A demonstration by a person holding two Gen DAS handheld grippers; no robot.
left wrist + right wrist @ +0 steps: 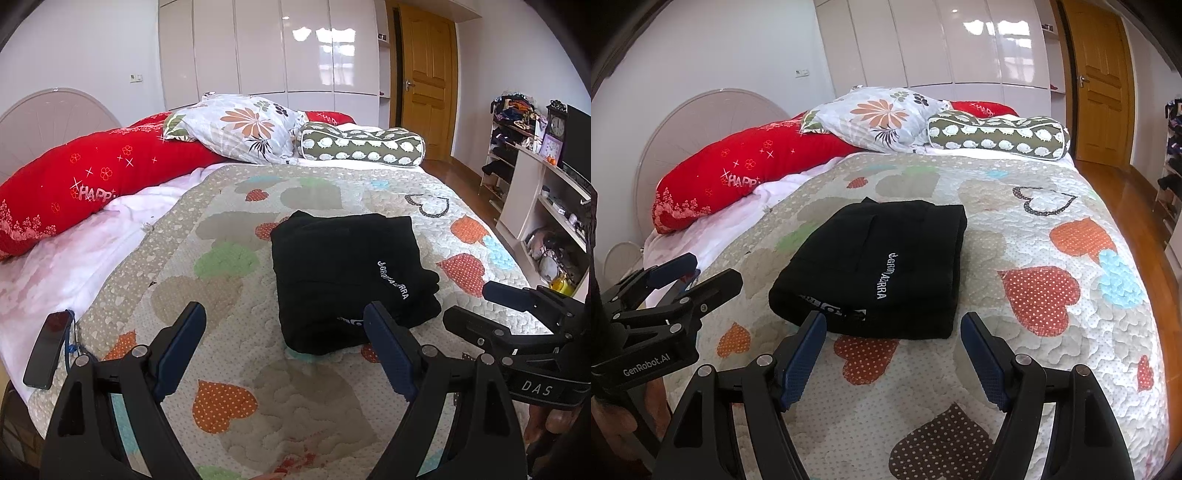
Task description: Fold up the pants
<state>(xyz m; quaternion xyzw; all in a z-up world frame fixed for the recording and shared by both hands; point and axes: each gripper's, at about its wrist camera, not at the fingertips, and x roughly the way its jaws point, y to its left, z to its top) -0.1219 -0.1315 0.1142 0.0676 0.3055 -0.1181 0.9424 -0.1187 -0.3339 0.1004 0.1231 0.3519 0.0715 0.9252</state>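
Black pants (343,273) (879,266) lie folded into a compact rectangle on the heart-patterned quilt (229,266) (1034,229), white lettering facing up. My left gripper (284,314) hangs open just short of the bundle's near edge, nothing between its blue pads. My right gripper (894,325) is open too, hovering in front of the same near edge without touching the cloth. In the left wrist view the right gripper (476,302) shows at the right side; in the right wrist view the left gripper (701,273) shows at the left side.
A long red pillow (92,181), a floral pillow (240,125) and a green bolster (362,144) line the bed's head. A dark phone (48,350) lies at the quilt's left edge. Shelving with clutter (535,177) stands to the right, a wooden door (424,74) behind.
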